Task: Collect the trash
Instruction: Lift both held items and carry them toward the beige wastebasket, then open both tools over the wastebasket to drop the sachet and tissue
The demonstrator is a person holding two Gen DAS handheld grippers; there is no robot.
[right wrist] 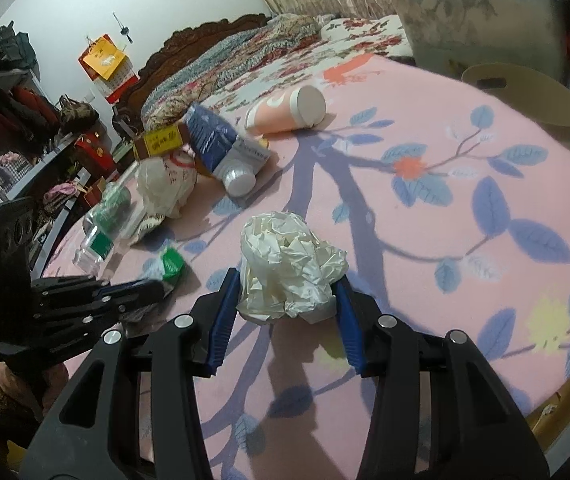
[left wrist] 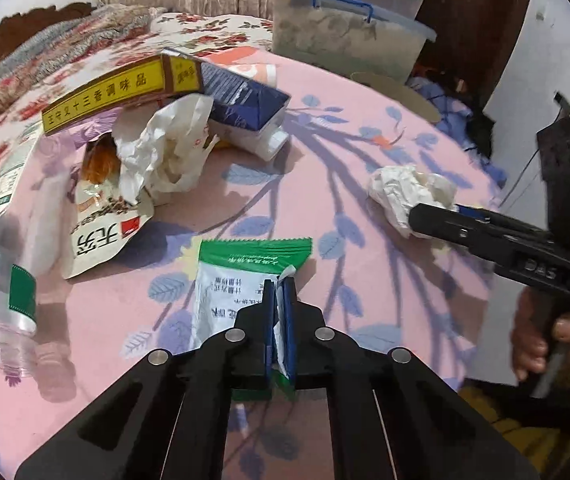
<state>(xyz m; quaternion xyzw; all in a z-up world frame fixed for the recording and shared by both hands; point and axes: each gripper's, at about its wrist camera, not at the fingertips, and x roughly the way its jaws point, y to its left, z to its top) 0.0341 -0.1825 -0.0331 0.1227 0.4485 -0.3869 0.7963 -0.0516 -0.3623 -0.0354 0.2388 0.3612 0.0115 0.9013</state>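
Right now the left gripper (left wrist: pixel 281 292) is clamped tight on the green-and-white sachet (left wrist: pixel 237 280), pinching its edge over the pink blanket (left wrist: pixel 325 152). At its 2 o'clock the right gripper (right wrist: pixel 287 300) stands wide – its blue pads (right wrist: pixel 225 312) flank the crumpled tissue ball (right wrist: pixel 289 268); whether they touch it I cannot tell. Boxes, wrappers and a clear bottle (left wrist: pixel 5 312) lie heaped toward 10 o'clock

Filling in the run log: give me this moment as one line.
left hand-held gripper: shut on green-and-white sachet | right hand-held gripper: open around crumpled paper ball | surface: pink blanket
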